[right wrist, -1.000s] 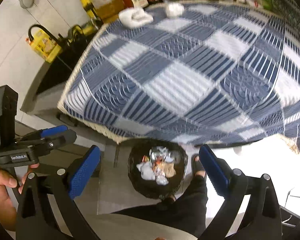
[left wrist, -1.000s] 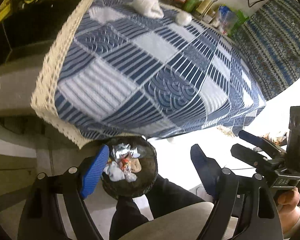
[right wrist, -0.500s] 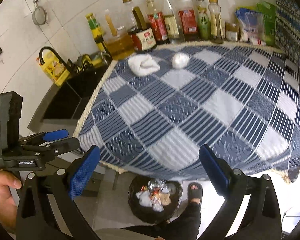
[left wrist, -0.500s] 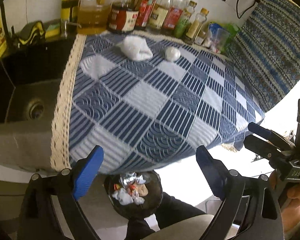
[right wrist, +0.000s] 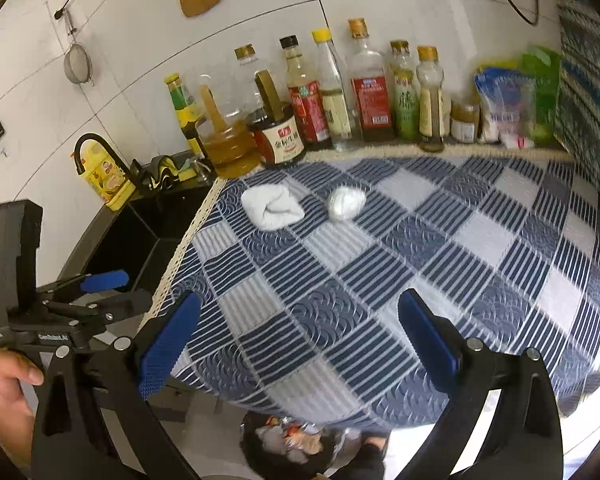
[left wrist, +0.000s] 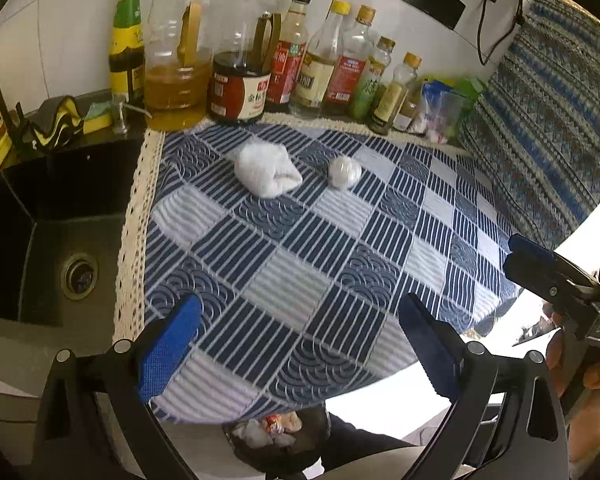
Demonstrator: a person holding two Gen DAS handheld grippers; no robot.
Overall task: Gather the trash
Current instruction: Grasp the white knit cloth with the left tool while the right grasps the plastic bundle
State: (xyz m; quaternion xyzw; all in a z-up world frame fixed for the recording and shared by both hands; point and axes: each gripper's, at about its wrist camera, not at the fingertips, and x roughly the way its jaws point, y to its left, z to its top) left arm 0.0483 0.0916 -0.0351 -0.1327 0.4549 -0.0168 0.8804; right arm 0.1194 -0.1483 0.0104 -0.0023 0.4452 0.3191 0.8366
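A crumpled white paper ball [left wrist: 343, 172] [right wrist: 346, 202] and a white rolled cloth [left wrist: 266, 172] [right wrist: 272, 206] lie at the far side of the table [left wrist: 300, 240] [right wrist: 380, 260], which has a blue-and-white checked cloth. Below the near table edge stands a black bin [left wrist: 276, 444] [right wrist: 292, 446] holding wrappers and tissues. My left gripper [left wrist: 300, 304] hovers over the near part of the cloth, its jaws opening with nothing between them. My right gripper [right wrist: 299, 298] is beside it, open and empty. Each gripper also shows in the other's view, held by a hand.
Several sauce and oil bottles [left wrist: 240, 80] [right wrist: 340, 100] line the tiled wall behind the table. A dark sink [left wrist: 60, 232] [right wrist: 140, 236] adjoins the table's left edge. A patterned fabric [left wrist: 548, 120] hangs at the right. A person's leg [left wrist: 364, 436] is by the bin.
Both grippers have risen from over the bin to above the table edge, so the bin slid to the bottom of both views. The left jaws have spread wider.
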